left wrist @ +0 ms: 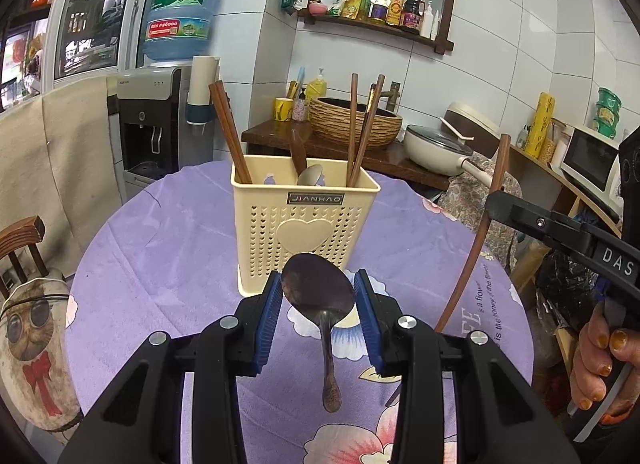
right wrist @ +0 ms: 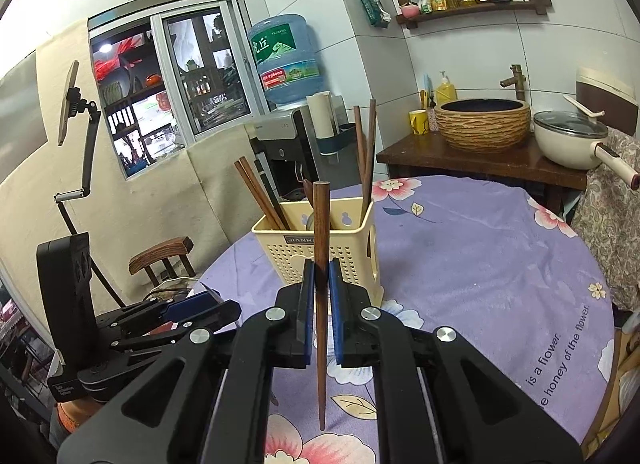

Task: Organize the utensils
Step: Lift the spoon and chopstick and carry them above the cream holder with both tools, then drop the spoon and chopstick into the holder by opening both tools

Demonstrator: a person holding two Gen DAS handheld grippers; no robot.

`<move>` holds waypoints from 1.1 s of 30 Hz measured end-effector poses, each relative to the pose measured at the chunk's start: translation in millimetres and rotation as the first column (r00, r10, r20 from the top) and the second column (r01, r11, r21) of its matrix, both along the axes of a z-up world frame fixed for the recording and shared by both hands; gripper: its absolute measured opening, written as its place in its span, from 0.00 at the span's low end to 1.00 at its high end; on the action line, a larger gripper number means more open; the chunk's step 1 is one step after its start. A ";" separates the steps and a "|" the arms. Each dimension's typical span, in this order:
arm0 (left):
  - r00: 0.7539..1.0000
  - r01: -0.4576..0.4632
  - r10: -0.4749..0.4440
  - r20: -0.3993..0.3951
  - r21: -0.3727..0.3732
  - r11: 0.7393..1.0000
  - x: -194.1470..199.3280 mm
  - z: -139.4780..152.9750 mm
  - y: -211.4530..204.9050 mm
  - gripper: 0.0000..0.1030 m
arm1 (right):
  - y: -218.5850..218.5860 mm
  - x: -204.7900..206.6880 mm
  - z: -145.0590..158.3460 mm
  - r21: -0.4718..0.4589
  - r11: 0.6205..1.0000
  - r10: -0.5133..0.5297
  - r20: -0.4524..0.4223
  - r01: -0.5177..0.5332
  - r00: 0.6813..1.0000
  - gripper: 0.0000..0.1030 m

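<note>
My kitchen corner, white tile all round.

I face glossy white wall tiles point(left wrist: 500, 43) and a dark wooden shelf point(left wrist: 380, 25) of bottles; a water dispenser point(left wrist: 150, 123) stands left of a dark wood counter point(right wrist: 460, 161) carrying a woven basin point(right wrist: 482, 123) (a tap behind it). A sliding window point(right wrist: 168, 83) sits in the beige wall, a wooden chair point(right wrist: 162, 260) below.

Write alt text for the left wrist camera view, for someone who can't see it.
The left claw grips a dark metal spoon by its bowl, handle hanging down, above a purple floral tablecloth. Just beyond stands a cream perforated plastic utensil holder containing brown wooden chopsticks; the right claw holds one chopstick.
</note>
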State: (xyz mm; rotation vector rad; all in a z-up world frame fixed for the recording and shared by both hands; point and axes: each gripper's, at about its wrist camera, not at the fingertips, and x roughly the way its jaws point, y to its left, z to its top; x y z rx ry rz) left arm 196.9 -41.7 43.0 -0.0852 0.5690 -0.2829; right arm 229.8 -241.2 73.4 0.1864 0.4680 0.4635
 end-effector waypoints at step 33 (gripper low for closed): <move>0.972 -0.088 0.082 0.221 0.016 0.996 111.1 103.3 5.2 0.35 | 30.9 115.5 108.2 0.006 0.993 -0.120 0.215 0.122 0.969 0.08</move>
